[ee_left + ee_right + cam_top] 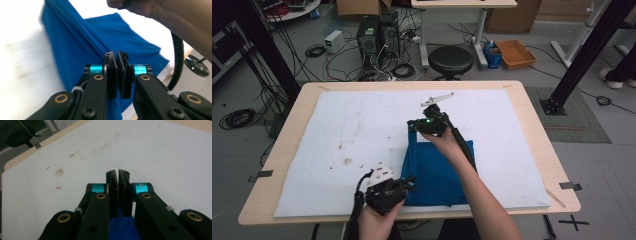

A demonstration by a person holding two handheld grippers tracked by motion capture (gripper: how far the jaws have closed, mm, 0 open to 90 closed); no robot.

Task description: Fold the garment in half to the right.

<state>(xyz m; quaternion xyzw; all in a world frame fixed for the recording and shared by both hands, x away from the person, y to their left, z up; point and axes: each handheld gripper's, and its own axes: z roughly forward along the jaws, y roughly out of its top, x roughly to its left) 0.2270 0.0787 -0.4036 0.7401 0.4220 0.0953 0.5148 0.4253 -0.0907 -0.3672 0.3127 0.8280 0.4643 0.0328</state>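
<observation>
A person sits at a wooden table (532, 150) with a big white mat (362, 130) laid on top of it. The mat has little brown spots (346, 161) on it. A blue cloth (437, 175) lies on the mat, near the front edge and a bit to the right of the middle.

The left gripper (408, 184) is down at the near left corner of the cloth. Seen from the left gripper view, its two black jaws are pressed tight together with a fold of the blue cloth (75, 45) pinched between them. The cloth stretches away from the jaws in a long tight ridge, and the rest of it lies flat on the mat further off. The person's other arm (175, 22) crosses the top right of that view.

The right gripper (413, 125) is at the far left corner of the cloth, lifted up over the mat. The cloth's left edge runs in a straight line from this gripper down to the left one. In the right gripper view, its jaws are squeezed together too, and a bit of blue cloth (123, 227) shows under them, so it is pinching that corner. The white mat (160, 157) spreads out ahead of it.

A black round stool (450, 60) stands on the floor behind the table.
</observation>
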